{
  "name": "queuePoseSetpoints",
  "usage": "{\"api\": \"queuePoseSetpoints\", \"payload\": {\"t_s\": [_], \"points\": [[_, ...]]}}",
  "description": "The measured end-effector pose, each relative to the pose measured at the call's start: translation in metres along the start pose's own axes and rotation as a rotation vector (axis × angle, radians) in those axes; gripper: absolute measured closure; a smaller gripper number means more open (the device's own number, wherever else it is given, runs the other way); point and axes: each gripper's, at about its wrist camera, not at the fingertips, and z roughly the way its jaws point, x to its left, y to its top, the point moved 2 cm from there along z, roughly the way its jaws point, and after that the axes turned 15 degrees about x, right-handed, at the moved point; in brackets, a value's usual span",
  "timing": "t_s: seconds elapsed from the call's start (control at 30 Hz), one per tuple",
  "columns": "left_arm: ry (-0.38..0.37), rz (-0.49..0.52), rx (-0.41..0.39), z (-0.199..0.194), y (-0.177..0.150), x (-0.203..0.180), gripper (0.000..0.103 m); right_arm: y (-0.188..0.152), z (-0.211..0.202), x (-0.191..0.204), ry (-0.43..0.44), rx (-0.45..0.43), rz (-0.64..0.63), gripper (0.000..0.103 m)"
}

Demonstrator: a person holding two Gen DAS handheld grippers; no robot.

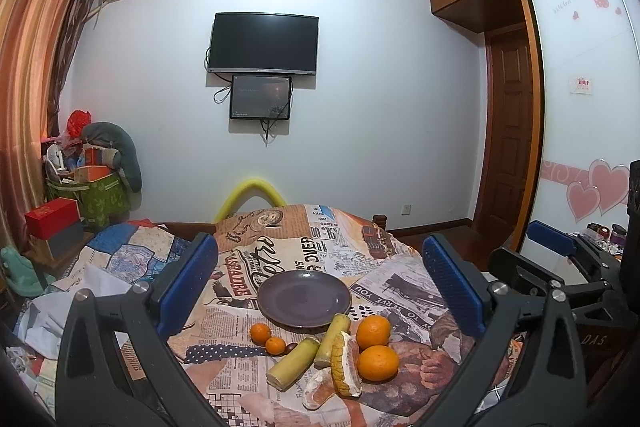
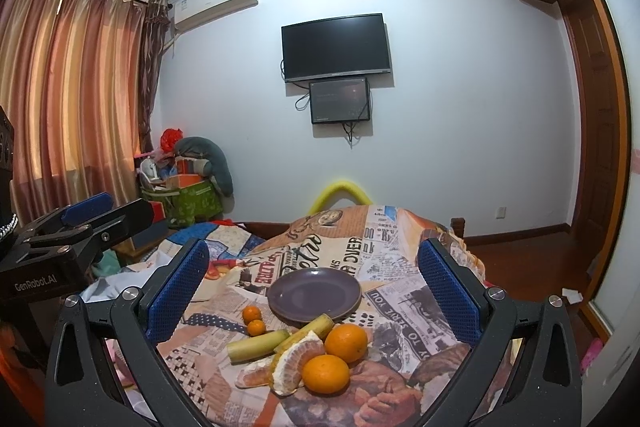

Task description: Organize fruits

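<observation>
Left wrist: left gripper point(image 1: 320, 291) fingers spread wide, empty. Plate point(image 1: 304, 298) bare on the patchwork cloth; oranges point(image 1: 373, 331), cane stalks point(image 1: 293, 363) and pomelo pieces point(image 1: 347, 365) clustered just near of it.

Right wrist: right gripper point(image 2: 314, 291) likewise wide, empty. Risk: round oranges point(image 2: 345, 343) rolling off soft cloth if nudged.

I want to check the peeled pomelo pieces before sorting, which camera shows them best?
The right wrist view: the pomelo pieces show their pale flesh side, unobstructed. In the left wrist view, the pieces appear mostly rind-side and edge-on.
</observation>
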Motion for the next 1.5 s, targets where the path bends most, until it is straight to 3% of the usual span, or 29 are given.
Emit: {"api": "queuePoseSetpoints", "payload": {"t_s": [1.5], "points": [[0.0, 0.002, 0.04, 0.022, -0.006, 0.006, 0.0, -0.001, 0.01, -0.008, 0.0, 0.022, 0.027, 0.0]]}}
